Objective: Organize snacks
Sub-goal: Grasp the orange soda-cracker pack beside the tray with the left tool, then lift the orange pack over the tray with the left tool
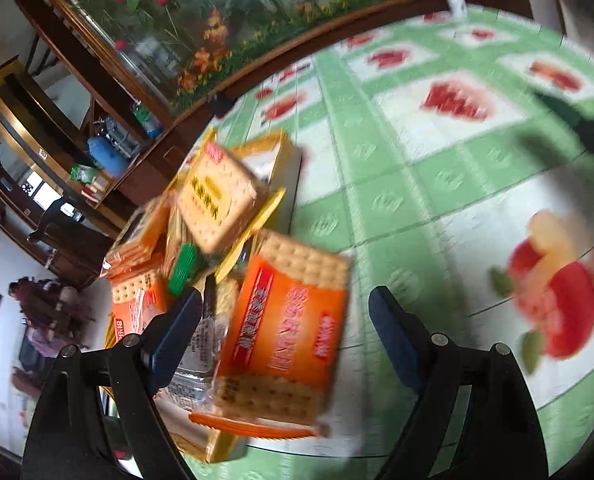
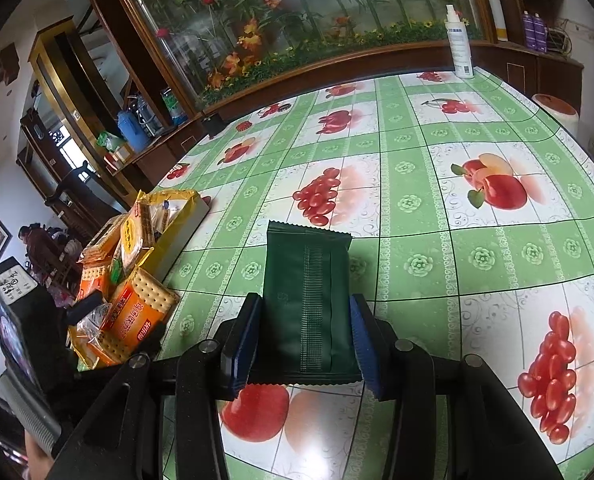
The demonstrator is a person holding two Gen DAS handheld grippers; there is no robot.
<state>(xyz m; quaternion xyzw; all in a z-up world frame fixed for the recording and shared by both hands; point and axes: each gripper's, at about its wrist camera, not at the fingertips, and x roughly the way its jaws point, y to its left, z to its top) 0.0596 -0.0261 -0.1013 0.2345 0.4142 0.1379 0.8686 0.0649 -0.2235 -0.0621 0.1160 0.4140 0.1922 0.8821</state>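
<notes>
A yellow box (image 1: 275,142) at the table's left edge holds a pile of cracker packets. An orange cracker packet (image 1: 285,320) lies on top of the pile, between the fingers of my left gripper (image 1: 285,294), which is open; its pads stand clear of the packet's sides. A yellow cracker packet (image 1: 217,196) leans further back in the box. My right gripper (image 2: 303,320) is shut on a dark green snack packet (image 2: 307,292), held flat just above the tablecloth. The right wrist view shows the box (image 2: 189,216) and the orange packet (image 2: 133,312) to the left.
A green checked tablecloth with fruit prints (image 2: 417,208) covers the table. A white spray bottle (image 2: 461,44) stands at the far edge by a wooden cabinet with a flower panel (image 2: 297,12). A person (image 2: 37,240) sits in the room beyond the left edge.
</notes>
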